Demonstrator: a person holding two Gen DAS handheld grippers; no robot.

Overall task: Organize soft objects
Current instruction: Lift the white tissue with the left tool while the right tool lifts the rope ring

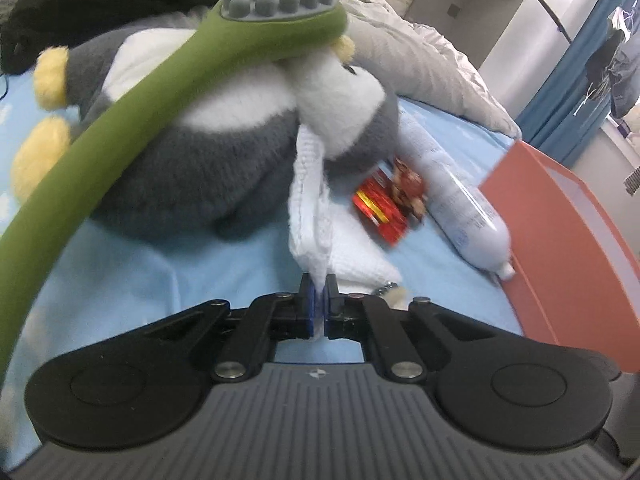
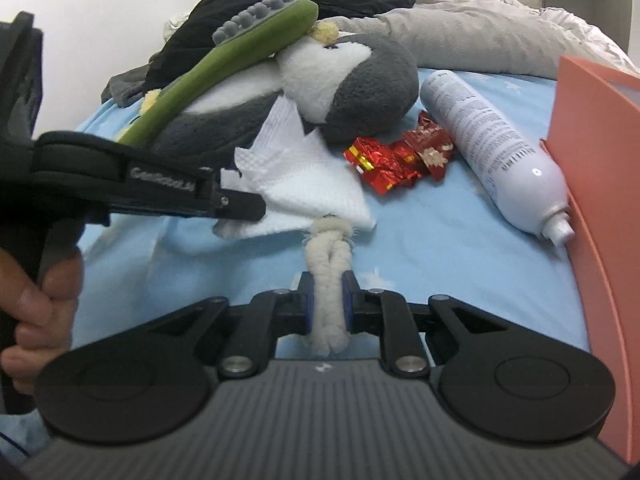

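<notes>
Left jaws pinching white cloth (image 1: 316, 216), right jaws around cream rope (image 2: 329, 280), over blue bedsheet (image 2: 440, 248).

On the bed (image 2: 440, 248) I see the massager (image 2: 240, 44) lying across the plush penguin (image 2: 360, 80), with wrappers (image 2: 396, 156), bottle (image 2: 492, 140) and box (image 2: 600, 184) to its right.

Both cameras sit low over the bed (image 1: 132, 280), each looking forward along its own jaws toward the far edge with the bedding. The left one is very close to the penguin plush (image 1: 208, 148). The right one looks from a little further back and sees the left gripper (image 2: 240, 204) at its left side. Both see the penguin, white cloth (image 2: 304, 176), red wrapper (image 2: 396, 160), white bottle (image 2: 492, 148) and orange box (image 1: 568, 248).
</notes>
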